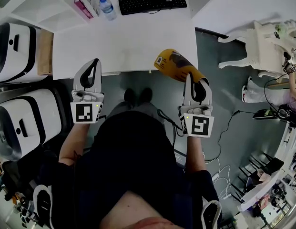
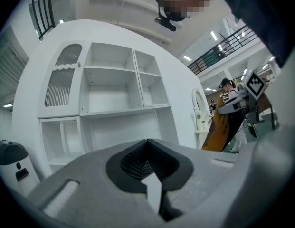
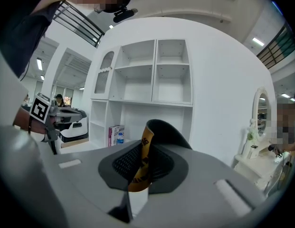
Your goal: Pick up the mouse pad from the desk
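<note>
Off the near right corner of the white tabletop [image 1: 124, 42], the floppy yellow-orange mouse pad with a dark rubber back [image 1: 178, 65] is held up, apparently clear of the surface. One edge is pinched in the nearly closed jaws of the right gripper [image 1: 188, 79], and the sheet curls away beyond them. The left gripper [image 1: 94, 63] has its jaws together on nothing. I judge a firm pinch and a slow, level lift will keep the limp pad from slipping or catching the tabletop edge

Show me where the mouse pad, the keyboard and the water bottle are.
mouse pad [image 1: 175, 65]: head view, curled yellow face.
keyboard [image 1: 152, 2]: head view, middle keys.
water bottle [image 1: 108, 9]: head view, clear body.
</note>
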